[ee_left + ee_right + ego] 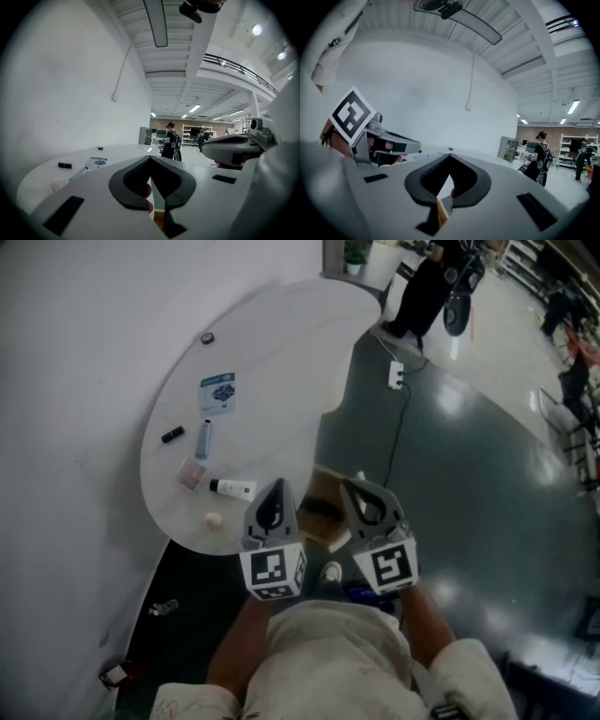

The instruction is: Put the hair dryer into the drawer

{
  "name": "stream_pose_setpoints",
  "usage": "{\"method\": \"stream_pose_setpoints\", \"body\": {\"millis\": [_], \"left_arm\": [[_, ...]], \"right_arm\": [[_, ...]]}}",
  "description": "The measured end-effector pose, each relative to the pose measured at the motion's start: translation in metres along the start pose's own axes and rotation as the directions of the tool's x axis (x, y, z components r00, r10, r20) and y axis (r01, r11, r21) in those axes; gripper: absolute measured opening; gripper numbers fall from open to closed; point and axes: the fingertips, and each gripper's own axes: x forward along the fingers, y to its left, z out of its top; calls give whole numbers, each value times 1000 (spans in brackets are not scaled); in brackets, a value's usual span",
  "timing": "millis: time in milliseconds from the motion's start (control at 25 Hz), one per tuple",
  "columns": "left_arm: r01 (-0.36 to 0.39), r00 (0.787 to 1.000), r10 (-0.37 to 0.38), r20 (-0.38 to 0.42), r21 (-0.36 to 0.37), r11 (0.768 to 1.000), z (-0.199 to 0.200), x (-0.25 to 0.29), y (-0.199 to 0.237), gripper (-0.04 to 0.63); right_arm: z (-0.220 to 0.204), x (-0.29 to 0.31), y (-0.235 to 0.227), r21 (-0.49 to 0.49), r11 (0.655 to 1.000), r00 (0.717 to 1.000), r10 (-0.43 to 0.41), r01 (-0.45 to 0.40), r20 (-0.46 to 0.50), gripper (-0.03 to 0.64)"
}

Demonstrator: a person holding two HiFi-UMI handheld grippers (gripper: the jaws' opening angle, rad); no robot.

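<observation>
Looking down in the head view, both tools sit low in the middle of the frame, side by side. The left gripper and right gripper both point toward the top of the picture and are roughly level, with their marker cubes back by the person's lap. Each gripper's own view shows its jaws closed tip to tip with nothing pinched between them, just an empty diamond-shaped gap behind the tips.

The part that matters is the gap between the two noses. Under the edge of the white desk there's a brown-walled opening that I'd take to be the drawer, and it looks pulled out. A dark shape lies inside it. It could be the hair dryer, but it's too small and murky to say for sure, let alone tell which way its long axis runs.

Nothing hair-dryer-like is up on the desk, only small toiletries at centre left. So either the dryer is already in there, or it's somewhere out of shot.

The opening is below both sets of jaws and about as close to one as the other, with maybe a slight edge to the right one.
</observation>
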Motion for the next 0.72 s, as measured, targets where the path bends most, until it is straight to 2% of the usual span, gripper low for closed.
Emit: {"method": "stream_pose_setpoints", "body": {"millis": [160,360,480,720], "left_arm": [[17,1000,-18,26,24,1000,12,-7,-13,0],[21,996,-25,82,50,999,32,-13,-25,0],[20,992,-28,124,64,998,40,-15,-31,0],[14,990,-20,137,47,999,40,-16,-32,0]], "right_arm": [[22,-16,-14,82,993,992,-96,89,84,5],[34,-27,-29,107,978,974,-190,178,120,3],[35,-29,-35,115,971,966,-223,209,127,3],[30,-26,-41,112,966,962,-245,232,121,3]]}}
